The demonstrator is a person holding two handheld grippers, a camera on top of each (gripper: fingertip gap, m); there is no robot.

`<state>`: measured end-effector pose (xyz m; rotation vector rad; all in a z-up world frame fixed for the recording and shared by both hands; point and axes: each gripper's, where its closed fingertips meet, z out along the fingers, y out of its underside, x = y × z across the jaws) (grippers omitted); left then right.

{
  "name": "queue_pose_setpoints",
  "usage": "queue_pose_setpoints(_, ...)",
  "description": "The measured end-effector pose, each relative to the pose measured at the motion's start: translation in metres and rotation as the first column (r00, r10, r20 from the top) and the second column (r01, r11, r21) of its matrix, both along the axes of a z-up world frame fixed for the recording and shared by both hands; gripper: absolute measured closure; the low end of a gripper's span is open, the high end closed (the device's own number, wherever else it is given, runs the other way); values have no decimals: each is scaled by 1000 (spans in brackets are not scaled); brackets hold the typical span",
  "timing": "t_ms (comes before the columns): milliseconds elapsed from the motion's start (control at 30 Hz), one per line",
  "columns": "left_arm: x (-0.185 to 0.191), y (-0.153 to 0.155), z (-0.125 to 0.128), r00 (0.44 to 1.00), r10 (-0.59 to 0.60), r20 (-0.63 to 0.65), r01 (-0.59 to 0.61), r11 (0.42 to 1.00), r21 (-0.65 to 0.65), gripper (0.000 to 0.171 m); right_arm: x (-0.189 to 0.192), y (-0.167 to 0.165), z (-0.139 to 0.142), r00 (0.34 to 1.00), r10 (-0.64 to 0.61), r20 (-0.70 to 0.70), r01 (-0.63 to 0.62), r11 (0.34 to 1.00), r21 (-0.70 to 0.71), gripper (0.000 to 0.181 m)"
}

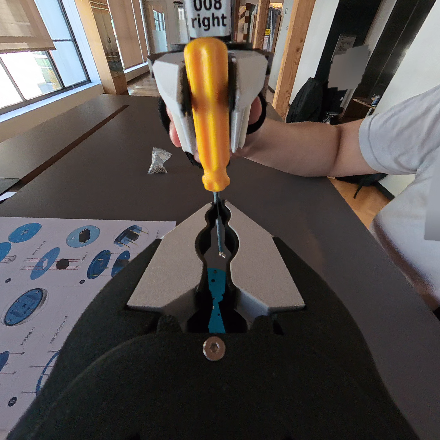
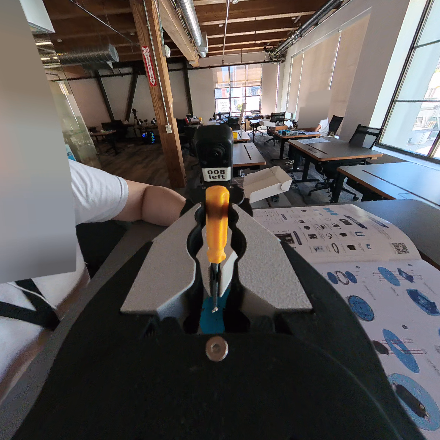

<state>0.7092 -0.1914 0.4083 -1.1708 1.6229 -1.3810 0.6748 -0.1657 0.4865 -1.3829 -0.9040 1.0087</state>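
My right gripper (image 2: 217,209) is shut on the orange handle of a screwdriver (image 2: 216,238), whose thin shaft points down toward me. A small silver screw (image 2: 215,309) sits at its tip, just over a blue plate with holes (image 2: 212,321) that lies below both grippers. My left gripper (image 1: 217,206) faces the right gripper (image 1: 212,150). Its jaws stand close together, with the screwdriver (image 1: 209,107) shaft between the tips. The screw (image 1: 221,254) hangs between my left fingers, above the blue plate (image 1: 215,297).
A printed instruction sheet (image 1: 71,262) lies on the dark table (image 1: 285,202) to my left; it also shows in the right wrist view (image 2: 345,238). A small clear bag of screws (image 1: 158,164) lies farther back. A person's arm (image 1: 309,152) reaches in from the right. An open white box (image 2: 266,184) stands beyond. One gripper's finger ends stand about 8 cm off the other's.
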Motion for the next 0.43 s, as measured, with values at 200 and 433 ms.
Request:
queue_pose_setpoints(200,-8,7,-10,997,-60,-48,57,997,-53,161,-9,4,-7,1000,4,-17,-5,1000,-9,165)
queue_pose_setpoints(433,-19,7,-24,984,-141,-107,137,989,-47,149,-5,8,-15,994,-6,-106,-1,998,-66,165)
